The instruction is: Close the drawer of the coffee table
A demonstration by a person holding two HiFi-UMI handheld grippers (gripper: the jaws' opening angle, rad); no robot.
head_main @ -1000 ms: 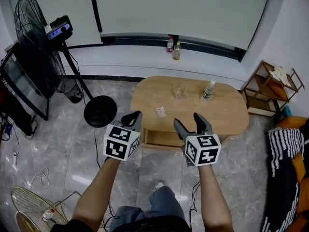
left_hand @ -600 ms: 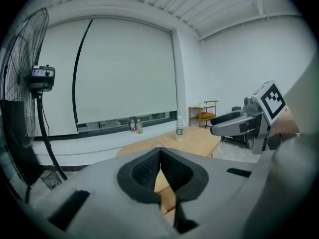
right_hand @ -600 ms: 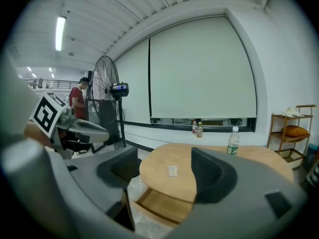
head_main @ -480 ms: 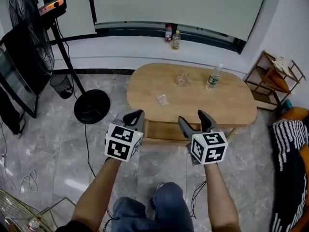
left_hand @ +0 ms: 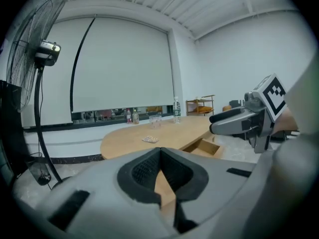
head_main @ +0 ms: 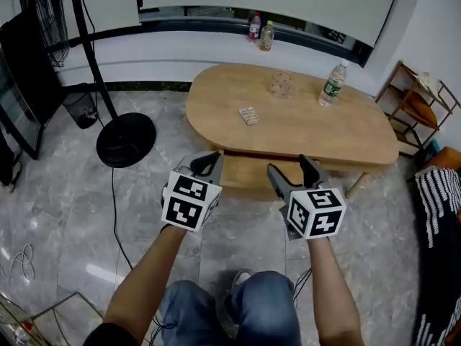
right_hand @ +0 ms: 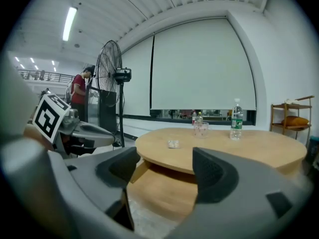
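On your left gripper [head_main: 205, 163] the fingers are together, empty. On your right gripper [head_main: 292, 170] they stand apart (just opened wider), facing the open drawer [head_main: 245, 175].

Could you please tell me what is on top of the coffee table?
A clear glass, a water bottle and a small flat packet sit apart on the coffee table. The top is uncovered; the packet's contents are too small to tell.
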